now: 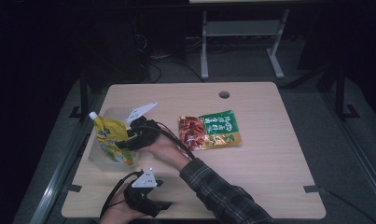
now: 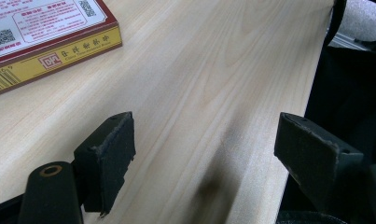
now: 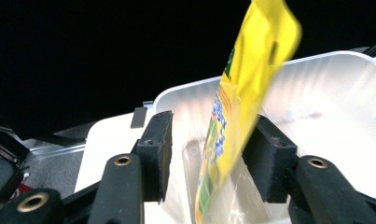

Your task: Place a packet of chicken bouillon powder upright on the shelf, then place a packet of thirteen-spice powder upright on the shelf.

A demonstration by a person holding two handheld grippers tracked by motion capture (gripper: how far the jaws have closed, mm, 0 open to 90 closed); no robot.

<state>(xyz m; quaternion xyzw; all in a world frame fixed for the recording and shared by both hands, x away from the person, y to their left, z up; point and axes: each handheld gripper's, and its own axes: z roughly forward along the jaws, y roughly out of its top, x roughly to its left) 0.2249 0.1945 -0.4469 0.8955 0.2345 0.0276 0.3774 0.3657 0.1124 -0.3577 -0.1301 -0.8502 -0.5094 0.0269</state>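
Observation:
A yellow spouted pouch [image 1: 112, 140] stands upright over a clear plastic bin [image 1: 96, 161] at the table's left side. My right gripper [image 1: 123, 142] reaches across to it, and the pouch [image 3: 241, 93] hangs blurred between the jaws of this gripper [image 3: 211, 140], which stand open around it over the bin [image 3: 316, 88]. My left gripper [image 1: 166, 205] rests near the table's front edge. It [image 2: 204, 135] is open, with only bare wood between its fingers.
A red and green snack package [image 1: 210, 130] lies flat at the table's middle. A flat package with a yellow edge [image 2: 45, 37] lies ahead of the left gripper. The table has a cable hole [image 1: 224, 94] at the back; its right edge [image 2: 311, 93] is close.

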